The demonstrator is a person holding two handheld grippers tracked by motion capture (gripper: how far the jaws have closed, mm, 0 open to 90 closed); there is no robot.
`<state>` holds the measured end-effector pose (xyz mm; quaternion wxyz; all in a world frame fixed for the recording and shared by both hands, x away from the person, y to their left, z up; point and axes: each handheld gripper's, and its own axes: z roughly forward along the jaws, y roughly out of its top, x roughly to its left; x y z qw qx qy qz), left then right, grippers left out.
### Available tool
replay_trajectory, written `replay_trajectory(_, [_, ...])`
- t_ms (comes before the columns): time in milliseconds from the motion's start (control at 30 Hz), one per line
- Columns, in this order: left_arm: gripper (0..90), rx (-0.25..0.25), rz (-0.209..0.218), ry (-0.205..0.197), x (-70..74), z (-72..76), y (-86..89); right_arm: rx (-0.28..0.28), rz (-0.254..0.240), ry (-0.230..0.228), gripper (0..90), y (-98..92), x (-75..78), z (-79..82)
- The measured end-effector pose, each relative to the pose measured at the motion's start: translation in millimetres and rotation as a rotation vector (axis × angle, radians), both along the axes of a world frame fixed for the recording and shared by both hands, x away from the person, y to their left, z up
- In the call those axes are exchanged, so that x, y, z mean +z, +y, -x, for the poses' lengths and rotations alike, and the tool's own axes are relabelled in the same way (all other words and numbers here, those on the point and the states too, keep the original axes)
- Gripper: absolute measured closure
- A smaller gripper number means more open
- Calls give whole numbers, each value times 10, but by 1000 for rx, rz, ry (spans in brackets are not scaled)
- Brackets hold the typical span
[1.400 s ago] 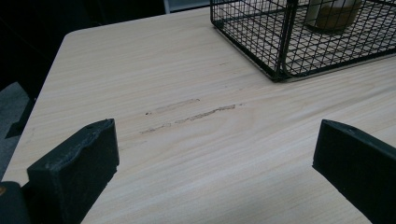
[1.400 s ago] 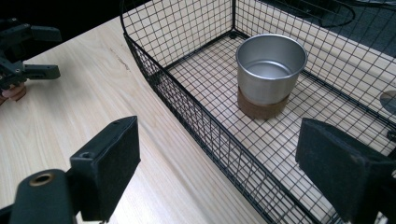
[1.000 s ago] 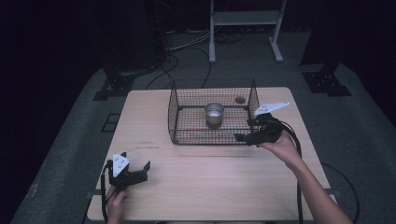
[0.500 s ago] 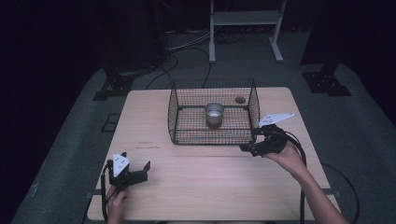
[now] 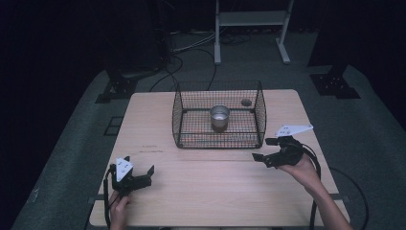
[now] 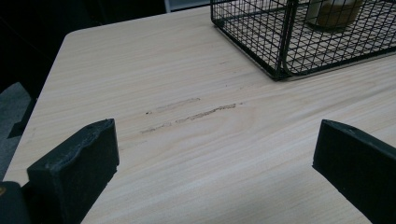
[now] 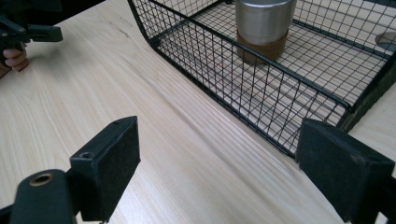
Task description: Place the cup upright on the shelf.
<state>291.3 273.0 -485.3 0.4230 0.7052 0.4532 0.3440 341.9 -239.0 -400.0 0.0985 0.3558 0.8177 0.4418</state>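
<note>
A black wire basket [image 5: 218, 136] stands at the middle back of the wooden table [image 5: 206, 191]. Upright inside it is a metal cup [image 5: 219, 116] with a brown base, and a small round thing [image 5: 246, 102] lies at its back right corner. My right gripper [image 5: 261, 149] hovers open just off the basket's front right corner, jaws wide apart and empty. In the right gripper view the basket wall [image 7: 243, 88] and the cup [image 7: 264, 23] lie ahead of my right gripper [image 7: 219, 158]. My left gripper [image 5: 140, 164] rests open at the front left, far from the basket [image 6: 285, 46].
Faint scuff marks [image 6: 196, 112] cross the wood ahead of the left gripper [image 6: 215, 158]. Cables trail from both grippers over the table's front edge. Beyond the table are dark floor, stand feet and a white frame [image 5: 249, 28].
My right gripper has drawn back from the basket's right side toward the table's front and lowered a little, still open. The left gripper has stayed put.
</note>
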Motion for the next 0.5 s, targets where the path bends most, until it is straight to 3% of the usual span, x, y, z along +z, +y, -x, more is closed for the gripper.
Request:
replay_trajectory(400, [0,4,5,0,1,-2,5,-28,-23,-4,130,-44,-150,143])
replay_trajectory(500, [0,3,2,1,1,-4,4,-45,-34,-29,127,-44,-181,233])
